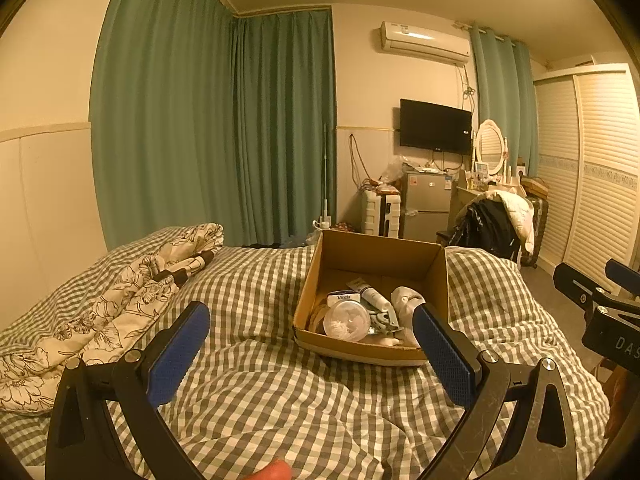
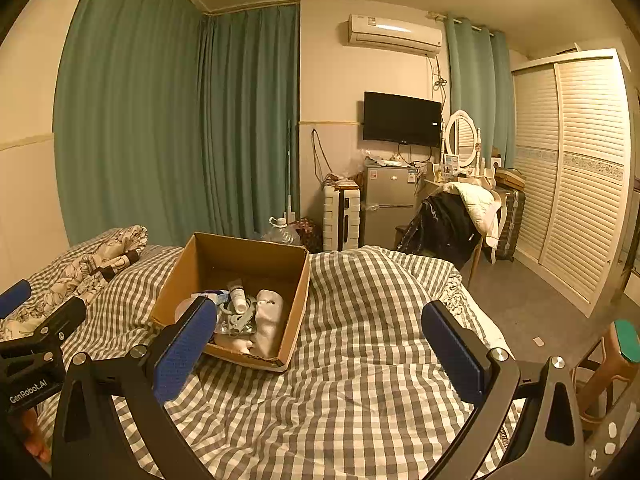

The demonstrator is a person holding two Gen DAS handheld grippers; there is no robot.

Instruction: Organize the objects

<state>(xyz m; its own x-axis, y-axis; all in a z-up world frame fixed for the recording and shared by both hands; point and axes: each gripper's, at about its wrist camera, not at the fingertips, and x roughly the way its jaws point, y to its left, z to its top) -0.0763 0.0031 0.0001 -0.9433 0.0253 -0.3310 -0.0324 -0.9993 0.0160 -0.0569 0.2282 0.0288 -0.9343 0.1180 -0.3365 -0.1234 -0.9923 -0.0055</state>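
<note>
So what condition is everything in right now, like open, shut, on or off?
Left tool: open, holding nothing.
Right tool: open, holding nothing.
Cardboard box: open at the top, sitting on the bed, with things inside.
Tube: lying in the box, cap on.
White sock: lying in the box.
Television: screen dark.
Curtains: drawn shut.
Wardrobe doors: shut.
Fridge: shut.

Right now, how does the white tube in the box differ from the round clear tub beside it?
The white tube is slim and opaque, slanting across the pile; the round clear tub is wide, squat and see-through, nearer the front wall. Both lie inside the cardboard box on the checked bed.
</note>
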